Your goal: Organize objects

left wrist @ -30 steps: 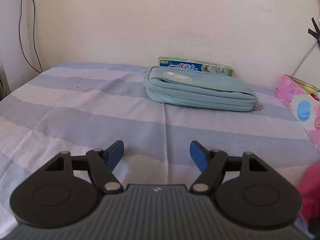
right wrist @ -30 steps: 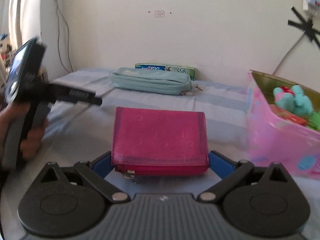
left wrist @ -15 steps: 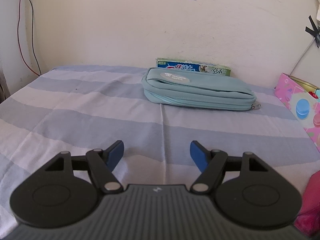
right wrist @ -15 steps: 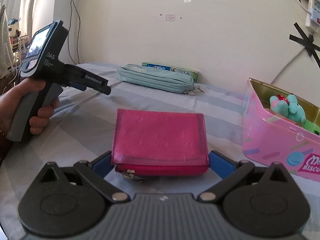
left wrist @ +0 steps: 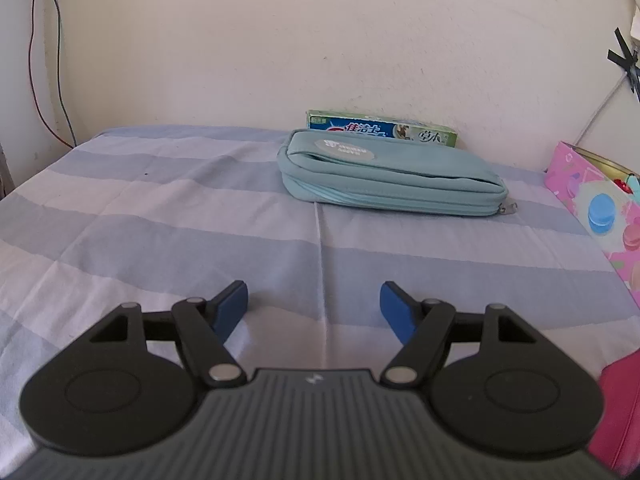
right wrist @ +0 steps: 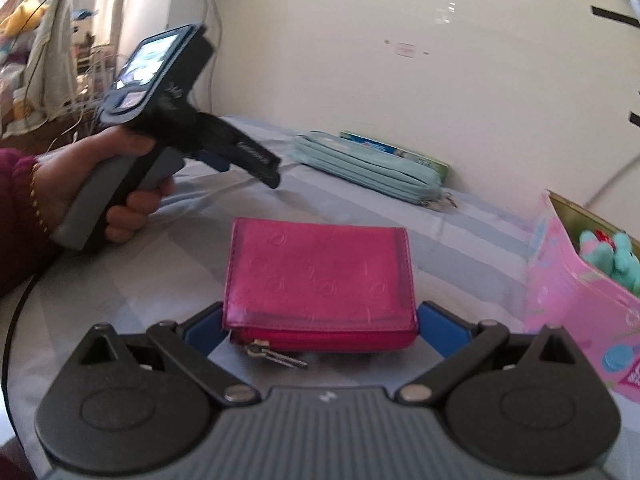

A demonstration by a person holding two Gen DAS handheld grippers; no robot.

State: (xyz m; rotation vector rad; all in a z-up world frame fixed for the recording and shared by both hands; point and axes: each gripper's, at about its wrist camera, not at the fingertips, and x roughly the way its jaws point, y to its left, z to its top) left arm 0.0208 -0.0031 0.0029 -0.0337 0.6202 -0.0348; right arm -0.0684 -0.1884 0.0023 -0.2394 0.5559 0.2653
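At nine o'clock in the right wrist view, a hand (right wrist: 100,184) holds the left gripper (left wrist: 313,304), its jaws apart and empty over the striped sheet (left wrist: 160,220). Dead centre, the right gripper (right wrist: 320,320) is clamped on the pink wallet (right wrist: 320,284), blue pads pressing its two short sides near the zipper edge. The wallet looks light, fairly stiff and glossy, so probably a bit slippery; gripping across the flat sides suits it. At three o'clock stands the pink box (right wrist: 568,304), likely its destination.

One wallet (right wrist: 320,280), one pouch (left wrist: 390,178), one toothpaste box (left wrist: 382,132), one tin (right wrist: 580,312).
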